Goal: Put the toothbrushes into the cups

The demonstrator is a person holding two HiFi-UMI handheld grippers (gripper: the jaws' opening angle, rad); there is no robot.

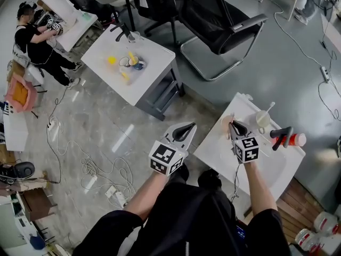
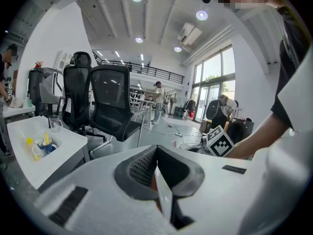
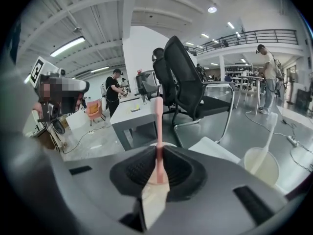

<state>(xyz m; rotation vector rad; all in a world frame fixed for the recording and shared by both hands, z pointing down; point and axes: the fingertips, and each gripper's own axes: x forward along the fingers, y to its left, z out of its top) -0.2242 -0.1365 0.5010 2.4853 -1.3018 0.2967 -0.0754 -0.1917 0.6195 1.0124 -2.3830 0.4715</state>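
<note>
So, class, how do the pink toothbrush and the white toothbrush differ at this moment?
The pink toothbrush is clamped in the right gripper, while the white toothbrush stands in the white cup. The pink one sticks straight out ahead of the jaws; the white one leans to one side in its cup. Both are slim and single-coloured.

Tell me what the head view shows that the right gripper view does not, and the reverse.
Only the head view: the left gripper, a red bottle on the near white table, and cables on the floor. Only the right gripper view: the pink toothbrush clamped between the jaws of the right gripper, plus the ceiling lights. Both: the white cup with a white toothbrush in it, the black office chair, and the far white table.
</note>
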